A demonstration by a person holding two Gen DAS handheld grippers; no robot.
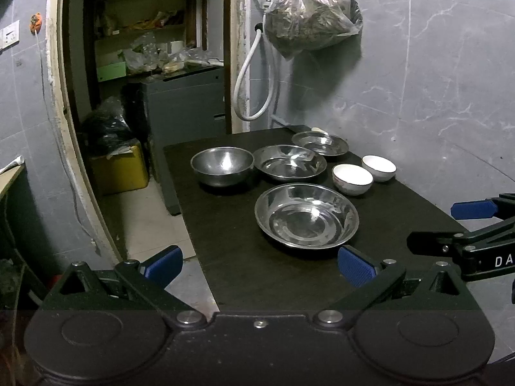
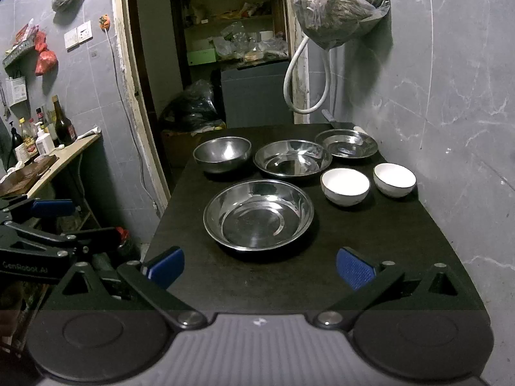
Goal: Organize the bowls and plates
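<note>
Blue-padded left tool (image 1: pixel 259 265), right tool (image 2: pixel 259 267) tilted down, spread wide, empty.

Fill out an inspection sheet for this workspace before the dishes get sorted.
Surface: dark rectangular table, set against the grey marbled wall.
Job's things: three shallow steel plates, near, middle, far; one deep steel bowl; two white ceramic bowls. All separate, upright, none stacked.
Clutter: nothing seen on the table besides the dishes.
Grippers: left gripper and right gripper hover at the near table edge, jaws wide, empty.
Cables: white hose looped on the wall behind the table.
Surroundings: clear plastic bag hanging above; cluttered pantry doorway; bottles on the side counter.
</note>
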